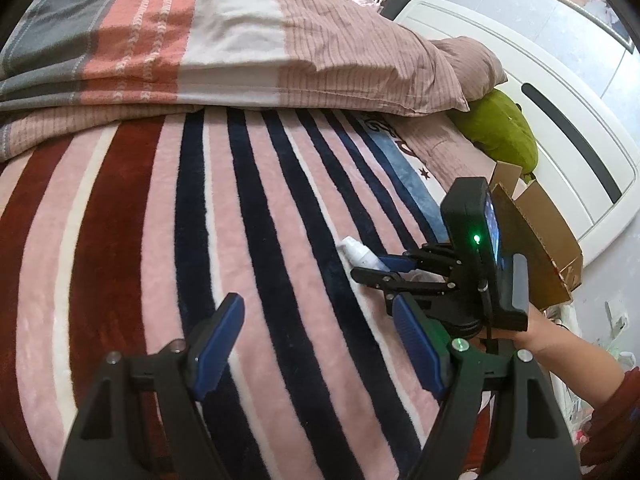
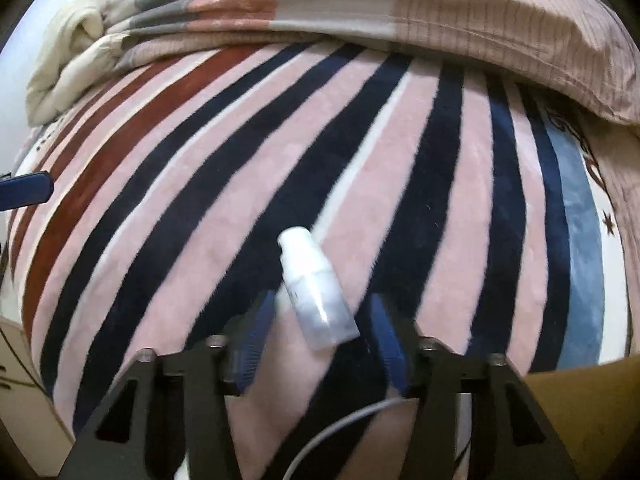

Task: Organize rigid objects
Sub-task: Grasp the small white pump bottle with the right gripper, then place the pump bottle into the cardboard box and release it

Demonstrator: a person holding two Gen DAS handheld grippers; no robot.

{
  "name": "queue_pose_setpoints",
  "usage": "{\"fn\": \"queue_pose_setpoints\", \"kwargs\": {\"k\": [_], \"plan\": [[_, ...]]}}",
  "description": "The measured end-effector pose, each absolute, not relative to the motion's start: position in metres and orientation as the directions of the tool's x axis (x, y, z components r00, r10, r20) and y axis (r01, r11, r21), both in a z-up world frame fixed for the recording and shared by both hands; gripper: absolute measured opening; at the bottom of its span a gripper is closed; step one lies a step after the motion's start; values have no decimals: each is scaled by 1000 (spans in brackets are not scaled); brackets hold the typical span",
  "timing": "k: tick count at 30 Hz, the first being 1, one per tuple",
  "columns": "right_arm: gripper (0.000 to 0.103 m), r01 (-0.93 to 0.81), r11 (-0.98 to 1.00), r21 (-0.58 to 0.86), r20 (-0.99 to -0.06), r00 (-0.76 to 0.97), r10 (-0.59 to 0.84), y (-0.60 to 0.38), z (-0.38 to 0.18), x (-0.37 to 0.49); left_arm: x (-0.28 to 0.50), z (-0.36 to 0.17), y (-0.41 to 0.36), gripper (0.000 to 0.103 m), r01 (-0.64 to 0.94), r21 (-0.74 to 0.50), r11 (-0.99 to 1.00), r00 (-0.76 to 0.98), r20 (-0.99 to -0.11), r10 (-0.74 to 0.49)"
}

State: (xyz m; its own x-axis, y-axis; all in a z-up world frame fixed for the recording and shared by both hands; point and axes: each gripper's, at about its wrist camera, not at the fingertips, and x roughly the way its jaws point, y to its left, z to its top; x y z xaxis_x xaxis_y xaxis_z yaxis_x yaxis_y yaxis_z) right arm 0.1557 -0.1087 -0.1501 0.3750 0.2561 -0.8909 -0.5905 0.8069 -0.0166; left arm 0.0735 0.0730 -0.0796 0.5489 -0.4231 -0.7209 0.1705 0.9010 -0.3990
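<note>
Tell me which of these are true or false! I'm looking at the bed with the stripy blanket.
1. A white bottle is on the striped blanket. True.
2. The bottle stands upright. False: it lies on its side.
3. The left gripper holds the bottle. False: it is open and empty; the bottle lies between the fingers of the right gripper.
4. An open cardboard box is near the right gripper. True.
</note>
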Motion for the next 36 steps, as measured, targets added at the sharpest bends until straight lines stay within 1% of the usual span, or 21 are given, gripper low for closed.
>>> {"fn": "queue_pose_setpoints", "kwargs": {"k": [3, 8, 12, 14, 16, 17, 19, 21, 29, 36], "plan": [[20, -593, 804, -32, -877, 403, 262, -107, -140, 147, 74, -75, 72, 74, 180, -407, 896, 551, -712, -434], [20, -656, 754, 29, -833, 400, 381, -100, -96, 115, 77, -55, 55, 74, 230, -427, 874, 555, -681, -479], [20, -706, 705, 59, -772, 416, 481, -105, -50, 82, 78, -31, 30, 73, 294, -444, 846, 552, -644, -530], [20, -711, 699, 78, -747, 423, 513, -109, -35, 77, 80, -18, 14, 66, 319, -438, 841, 551, -636, -540], [20, -706, 702, 96, -720, 438, 539, -123, -20, 69, 83, -7, -2, 52, 349, -442, 826, 543, -623, -563], [20, -701, 705, 103, -709, 446, 547, -128, -14, 66, 86, -1, -11, 49, 365, -446, 817, 534, -619, -576], [19, -693, 712, 118, -685, 462, 564, -145, -1, 65, 91, 8, -29, 39, 386, -415, 824, 535, -627, -566], [19, -671, 731, 127, -667, 487, 563, -166, 9, 66, 97, 15, -50, 35, 413, -411, 813, 518, -629, -581], [19, -559, 805, 198, -662, 530, 530, -249, 21, 87, 128, 24, -144, 34, 490, -375, 787, 424, -686, -591], [19, -451, 868, 206, -718, 533, 448, -311, 15, 102, 151, 15, -211, 34, 525, -351, 775, 315, -766, -561]]}}
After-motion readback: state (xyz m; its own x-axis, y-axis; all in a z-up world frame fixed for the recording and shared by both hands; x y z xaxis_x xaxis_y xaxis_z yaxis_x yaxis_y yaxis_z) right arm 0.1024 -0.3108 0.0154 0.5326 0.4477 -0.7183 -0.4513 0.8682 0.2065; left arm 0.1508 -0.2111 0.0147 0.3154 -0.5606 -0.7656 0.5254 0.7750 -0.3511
